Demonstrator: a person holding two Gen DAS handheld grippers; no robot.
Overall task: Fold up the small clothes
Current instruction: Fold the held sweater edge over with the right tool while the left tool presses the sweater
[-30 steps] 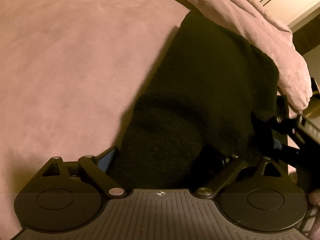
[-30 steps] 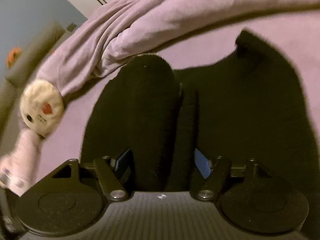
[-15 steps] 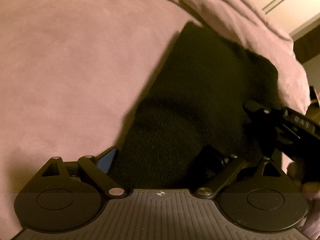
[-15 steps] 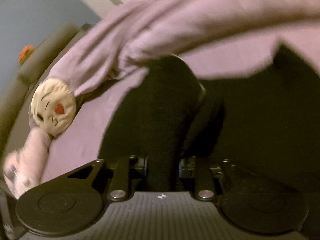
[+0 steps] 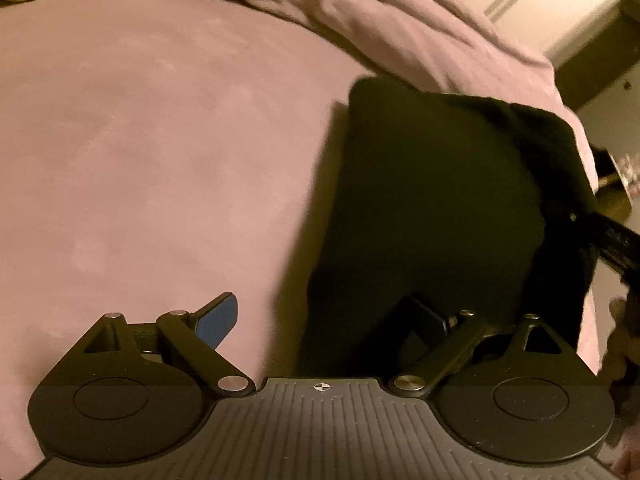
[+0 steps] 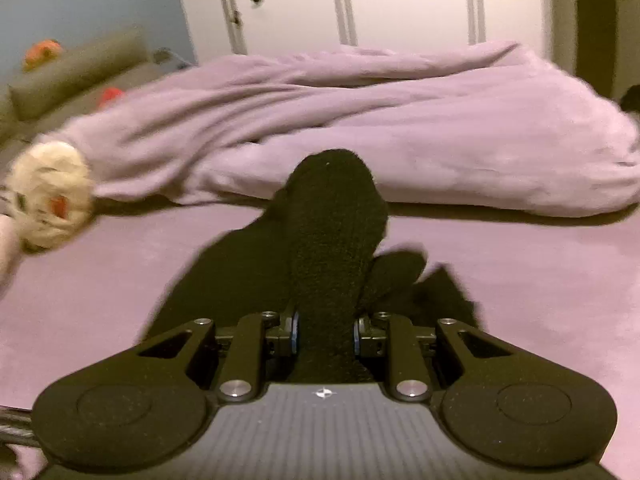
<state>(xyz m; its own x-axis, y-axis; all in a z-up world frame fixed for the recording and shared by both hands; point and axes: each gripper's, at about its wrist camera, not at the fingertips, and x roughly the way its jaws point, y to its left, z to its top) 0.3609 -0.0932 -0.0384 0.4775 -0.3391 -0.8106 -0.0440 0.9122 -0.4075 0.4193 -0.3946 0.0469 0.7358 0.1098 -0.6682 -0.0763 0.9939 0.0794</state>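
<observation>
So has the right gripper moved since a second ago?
Yes. The right gripper, shut on the black sock, has lifted and tilted up: the bunched lilac duvet has dropped to mid-frame, and the white wardrobe doors now show.

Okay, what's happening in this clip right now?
A person with two handheld grippers is folding a black knit garment on a pink bed sheet. The right gripper is shut on a bunched part of it, lifted above the sheet. The left gripper is open at the fabric's near edge. A rumpled pink blanket lies beyond.
</observation>
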